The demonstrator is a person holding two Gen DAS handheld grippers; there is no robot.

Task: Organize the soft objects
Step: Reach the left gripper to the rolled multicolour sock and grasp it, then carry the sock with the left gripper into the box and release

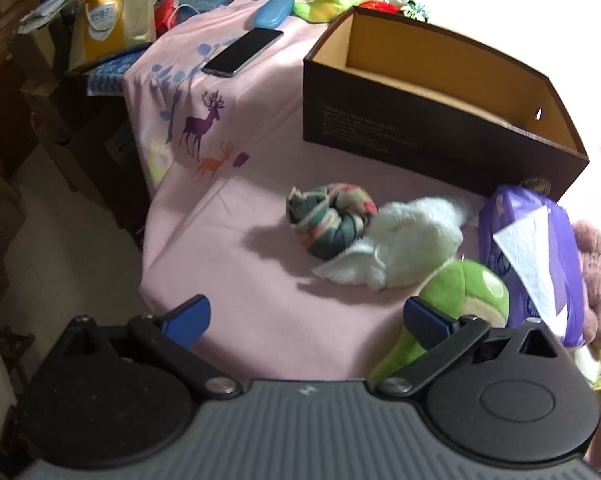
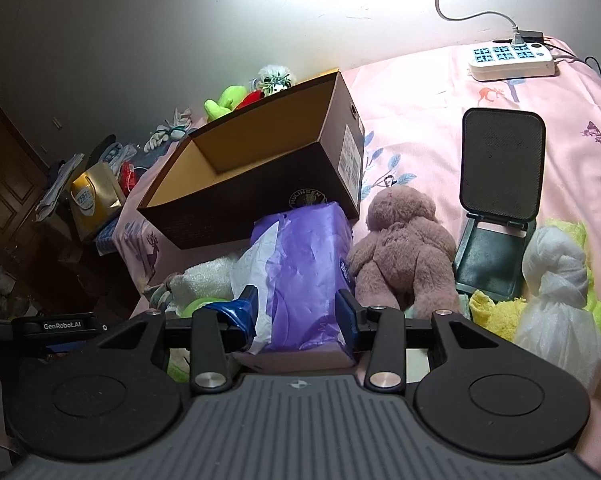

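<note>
My left gripper (image 1: 306,318) and right gripper (image 2: 296,310) share blue-padded jaws, black linkages, silver pivot screws and ribbed grey housings.

We cannot read the small print on the box (image 1: 364,128) in the left view; it is too faint and blurred. The green plush (image 1: 466,292) is partly hidden behind the left gripper's finger (image 1: 426,316), and the pink bear (image 1: 596,276) is cut by the right edge and covered by the tissue pack (image 1: 528,256). In the right view the pack's (image 2: 304,264) near end disappears behind the right gripper (image 2: 296,312), whose fingers flank it; contact seems likely, but we cannot tell. The white towel (image 2: 204,280) shows only a sliver beside the pack. Toys (image 2: 244,92) behind the box (image 2: 260,184) are half hidden by its wall.
</note>
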